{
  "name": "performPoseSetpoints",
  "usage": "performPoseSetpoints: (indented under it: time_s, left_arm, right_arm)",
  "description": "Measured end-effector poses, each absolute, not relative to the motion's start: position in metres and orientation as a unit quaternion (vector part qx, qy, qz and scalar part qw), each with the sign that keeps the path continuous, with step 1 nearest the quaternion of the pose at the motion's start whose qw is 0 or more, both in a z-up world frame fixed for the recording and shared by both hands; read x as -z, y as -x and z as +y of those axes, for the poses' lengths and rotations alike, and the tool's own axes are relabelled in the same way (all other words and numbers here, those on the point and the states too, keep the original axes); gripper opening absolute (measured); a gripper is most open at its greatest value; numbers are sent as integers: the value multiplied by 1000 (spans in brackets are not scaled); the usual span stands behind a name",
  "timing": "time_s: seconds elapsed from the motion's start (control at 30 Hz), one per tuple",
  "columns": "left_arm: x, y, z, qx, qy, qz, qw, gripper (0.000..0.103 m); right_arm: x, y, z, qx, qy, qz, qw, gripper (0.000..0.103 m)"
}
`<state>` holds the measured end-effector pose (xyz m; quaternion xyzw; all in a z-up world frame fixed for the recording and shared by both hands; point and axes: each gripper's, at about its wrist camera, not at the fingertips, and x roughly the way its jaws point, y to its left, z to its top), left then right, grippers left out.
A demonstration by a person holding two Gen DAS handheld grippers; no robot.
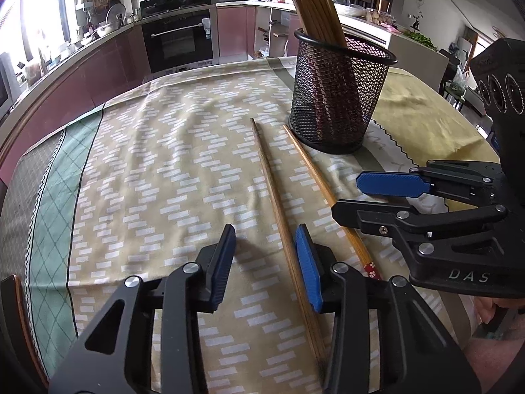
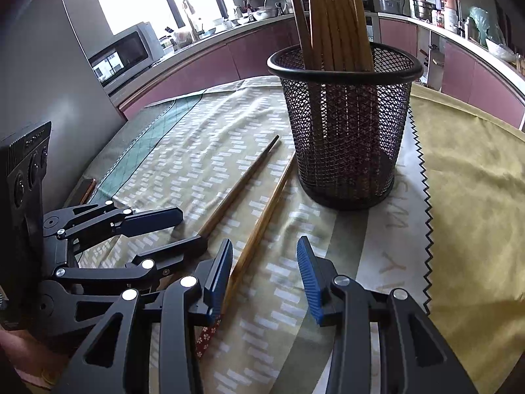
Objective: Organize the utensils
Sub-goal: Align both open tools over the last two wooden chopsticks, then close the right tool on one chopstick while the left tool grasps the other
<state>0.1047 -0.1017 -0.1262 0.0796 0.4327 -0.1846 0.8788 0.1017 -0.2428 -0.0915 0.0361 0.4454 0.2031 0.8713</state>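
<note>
A black mesh cup (image 1: 338,95) (image 2: 344,124) stands on the tablecloth and holds several brown chopsticks (image 1: 315,3) (image 2: 331,16) upright. Two loose chopsticks lie side by side in front of it: a darker one (image 1: 279,207) (image 2: 239,180) and a lighter one (image 1: 315,174) (image 2: 262,226) with a red flowered end. My left gripper (image 1: 265,262) (image 2: 187,226) is open over the darker chopstick, which runs just inside its right finger. My right gripper (image 2: 265,272) (image 1: 347,193) is open just above the cloth, the lighter chopstick beside its left finger.
The patterned tablecloth (image 1: 147,180) covers a round table; a yellow cloth (image 2: 475,180) lies to the right of the cup. Kitchen counters, an oven (image 1: 178,39) and a microwave (image 2: 121,55) stand beyond the table.
</note>
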Motion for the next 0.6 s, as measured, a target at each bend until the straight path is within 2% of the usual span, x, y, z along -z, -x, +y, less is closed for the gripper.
performPoseSetpoints:
  time_s: [0.43, 0.6]
  left_arm:
    - [125, -114, -103, 189, -82, 435, 877, 37]
    - [125, -120, -104, 191, -80, 436, 876, 36]
  right_arm:
    - [93, -110, -233, -186, -8, 446, 876, 34]
    - [94, -112, -228, -178, 3, 446, 877, 29]
